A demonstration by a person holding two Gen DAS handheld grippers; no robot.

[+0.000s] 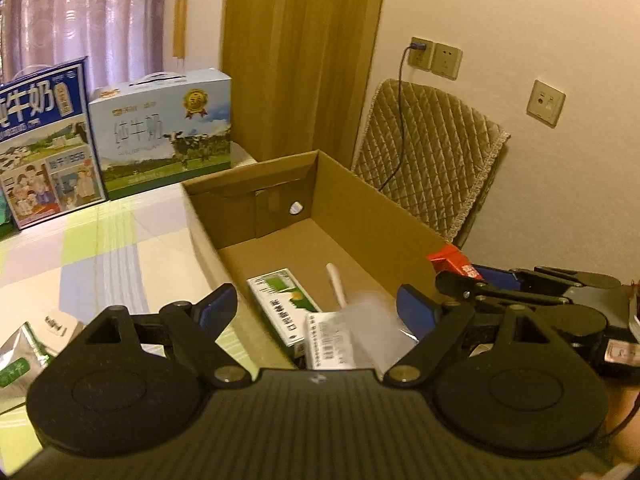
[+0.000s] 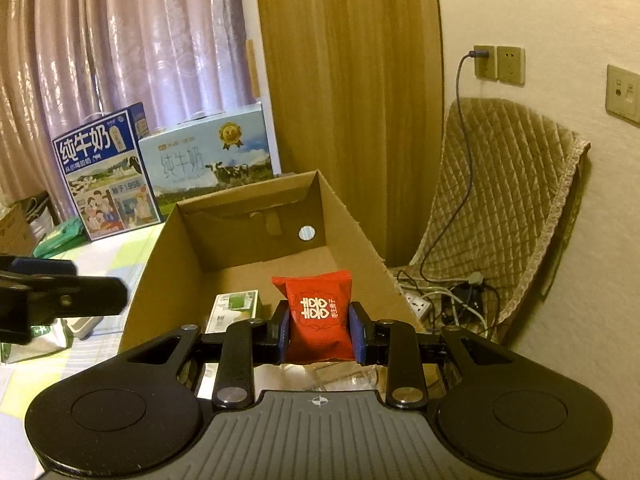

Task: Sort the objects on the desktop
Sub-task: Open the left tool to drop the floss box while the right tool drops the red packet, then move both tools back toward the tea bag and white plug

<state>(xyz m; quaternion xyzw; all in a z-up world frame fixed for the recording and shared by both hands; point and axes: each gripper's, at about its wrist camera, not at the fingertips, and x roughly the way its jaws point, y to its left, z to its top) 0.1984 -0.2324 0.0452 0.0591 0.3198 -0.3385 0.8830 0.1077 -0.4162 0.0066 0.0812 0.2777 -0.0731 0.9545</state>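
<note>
An open cardboard box (image 1: 360, 208) (image 2: 168, 264) stands on the checked tablecloth. Inside lie a green and white carton (image 1: 280, 300) (image 2: 236, 308), a white stick (image 1: 336, 284), a barcoded packet (image 1: 330, 340) and a clear wrapper (image 1: 372, 320). My left gripper (image 1: 316, 308) is open over the box's near end, nothing between its fingers. My right gripper (image 2: 320, 332) is shut on a red candy packet (image 2: 318, 312) with white characters, held above the box's near end. In the left wrist view the right gripper (image 1: 472, 280) and the red candy packet (image 1: 448, 260) show over the box's right wall.
Two milk cartons (image 1: 164, 128) (image 1: 44, 148) stand at the table's far edge before curtains. A silver-green pouch (image 1: 20, 360) and a white card (image 1: 56, 326) lie left of the box. A padded chair (image 2: 504, 200), a charging cable and a power strip (image 2: 420, 304) sit to the right.
</note>
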